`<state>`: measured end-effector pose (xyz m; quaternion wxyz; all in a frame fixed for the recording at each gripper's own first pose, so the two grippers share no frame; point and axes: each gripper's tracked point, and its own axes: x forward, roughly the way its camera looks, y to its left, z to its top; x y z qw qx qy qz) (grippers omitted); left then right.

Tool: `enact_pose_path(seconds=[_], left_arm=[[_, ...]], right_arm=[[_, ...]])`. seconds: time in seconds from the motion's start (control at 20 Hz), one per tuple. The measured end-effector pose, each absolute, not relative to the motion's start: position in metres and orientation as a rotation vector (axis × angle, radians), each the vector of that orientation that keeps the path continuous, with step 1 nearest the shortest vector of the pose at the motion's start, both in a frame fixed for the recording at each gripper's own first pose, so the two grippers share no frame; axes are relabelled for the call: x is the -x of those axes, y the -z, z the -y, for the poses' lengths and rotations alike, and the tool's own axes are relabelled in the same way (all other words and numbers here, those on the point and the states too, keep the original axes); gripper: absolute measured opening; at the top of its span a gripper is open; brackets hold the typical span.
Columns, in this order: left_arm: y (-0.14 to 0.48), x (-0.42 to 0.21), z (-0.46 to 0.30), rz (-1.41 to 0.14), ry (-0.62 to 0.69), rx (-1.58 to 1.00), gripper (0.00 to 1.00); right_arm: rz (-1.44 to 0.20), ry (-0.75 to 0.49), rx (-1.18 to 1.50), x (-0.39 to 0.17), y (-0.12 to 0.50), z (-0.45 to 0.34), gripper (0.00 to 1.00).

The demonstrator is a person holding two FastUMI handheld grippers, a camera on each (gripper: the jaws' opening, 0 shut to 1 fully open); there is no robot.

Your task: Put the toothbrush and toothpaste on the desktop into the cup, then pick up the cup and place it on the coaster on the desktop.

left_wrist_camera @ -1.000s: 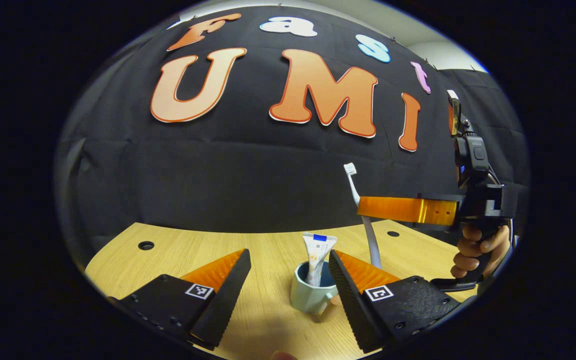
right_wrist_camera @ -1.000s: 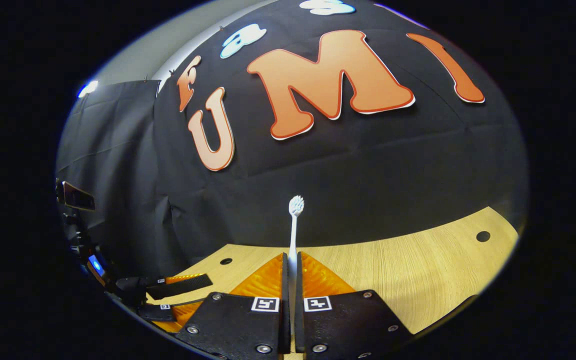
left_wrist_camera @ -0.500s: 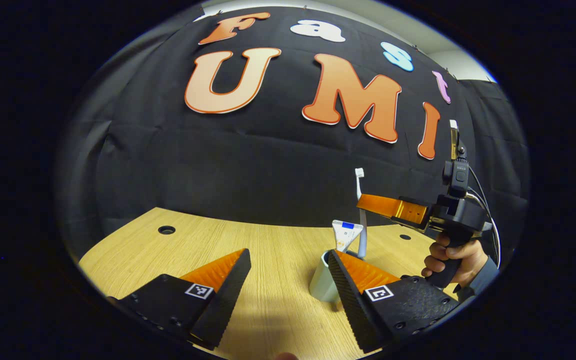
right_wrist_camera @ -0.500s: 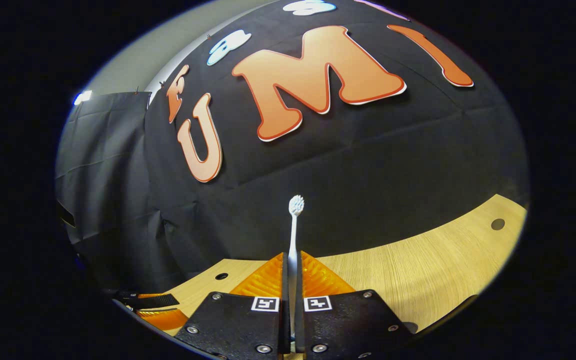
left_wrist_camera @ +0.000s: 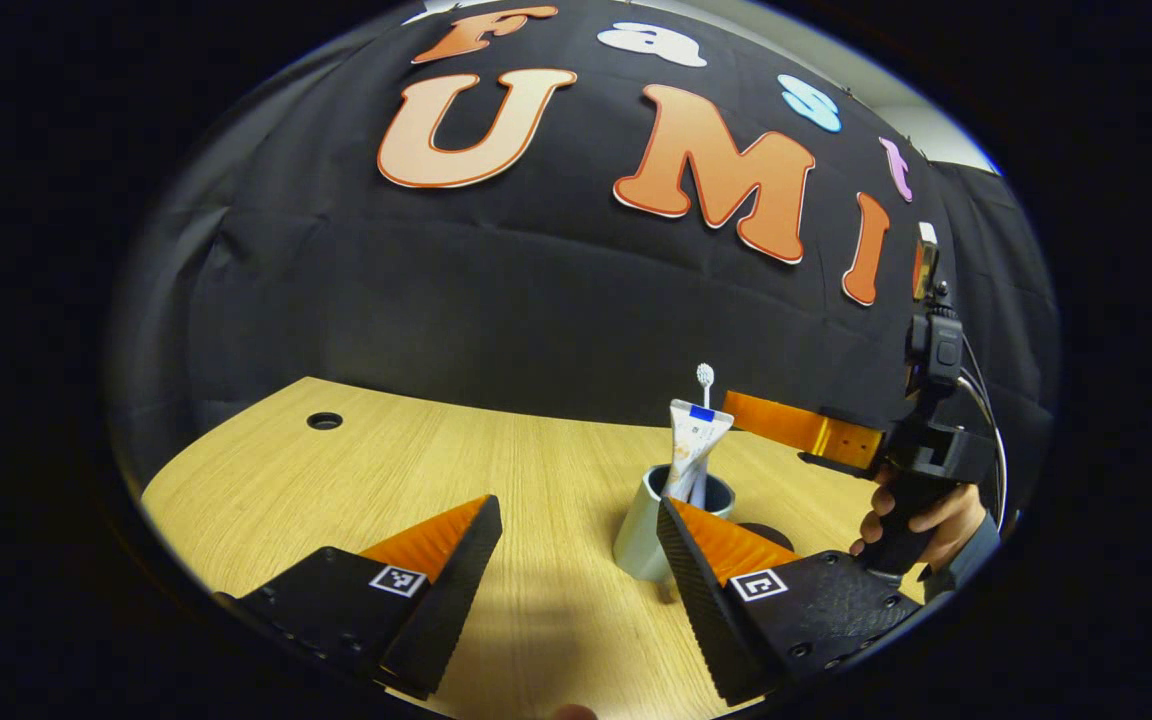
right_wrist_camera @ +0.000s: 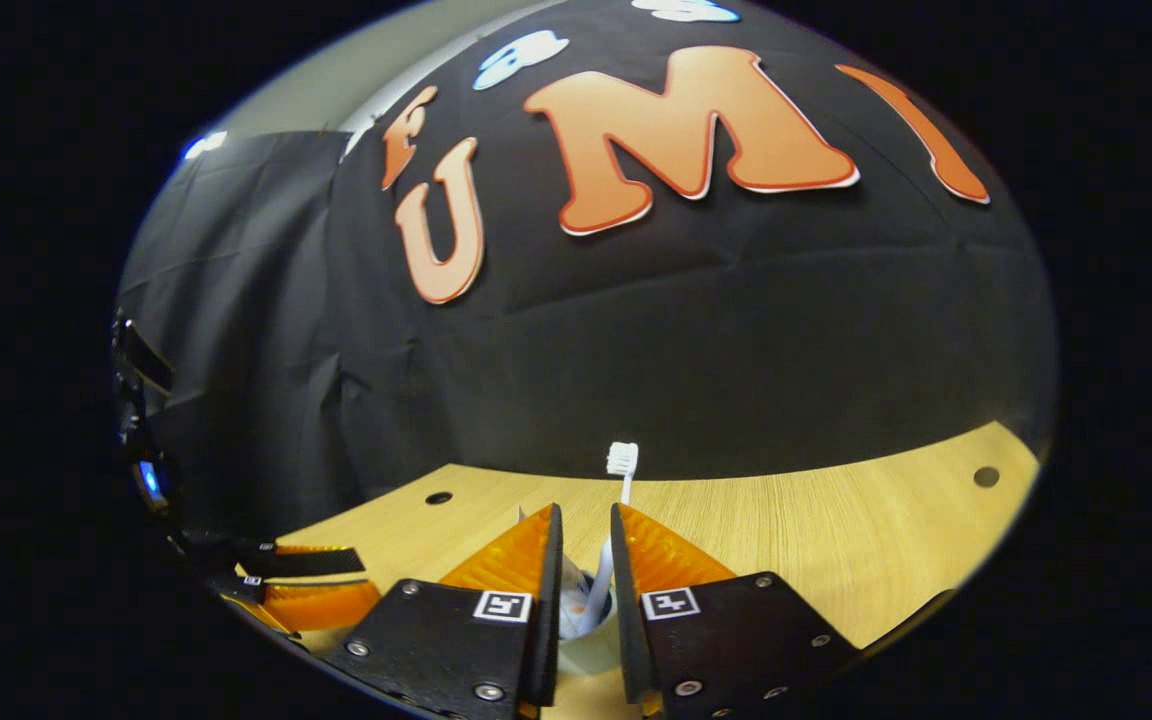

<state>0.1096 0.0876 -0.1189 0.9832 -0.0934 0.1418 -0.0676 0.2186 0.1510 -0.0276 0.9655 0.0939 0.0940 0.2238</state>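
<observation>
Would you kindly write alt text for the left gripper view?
A cup on a wooden desk holds a toothpaste tube and a toothbrush. The left gripper hangs open in front of it, and the right gripper, held in a hand, sits just beyond the cup.

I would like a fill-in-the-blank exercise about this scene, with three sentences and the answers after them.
1. The toothpaste tube stands inside the ____.
2. The cup stands on a desktop made of ____.
3. The toothbrush stands with its bristles pointing ____, between the parted fingers of the right gripper.

Missing words: cup; wood; up
</observation>
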Motion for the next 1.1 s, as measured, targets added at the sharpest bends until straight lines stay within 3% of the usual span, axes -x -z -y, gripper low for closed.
enact_pose_path(seconds=[0.1,0.15,0.2,0.35,0.45,0.65,1.1], left_arm=[[0.114,-0.111,-0.076,-0.286,0.147,0.178,0.94],[0.109,-0.112,-0.070,-0.282,0.152,0.171,0.94],[0.104,-0.114,-0.064,-0.279,0.158,0.160,0.94],[0.096,-0.118,-0.041,-0.310,0.168,0.120,0.94],[0.095,-0.122,-0.030,-0.346,0.172,0.095,0.95],[0.103,-0.131,-0.014,-0.483,0.170,0.086,0.97],[0.147,-0.150,0.013,-0.779,0.166,-0.010,0.98]], right_arm=[[-0.168,-0.460,-0.142,-0.205,0.016,-0.138,0.39],[-0.154,-0.458,-0.123,-0.200,0.009,-0.132,0.55],[-0.142,-0.449,-0.116,-0.196,0.002,-0.126,0.54],[-0.128,-0.405,-0.121,-0.188,-0.010,-0.103,0.80],[-0.122,-0.377,-0.119,-0.180,-0.011,-0.088,0.90],[-0.105,-0.342,-0.104,-0.161,-0.013,-0.063,0.96],[-0.057,-0.297,-0.073,-0.107,-0.020,-0.013,0.97]])
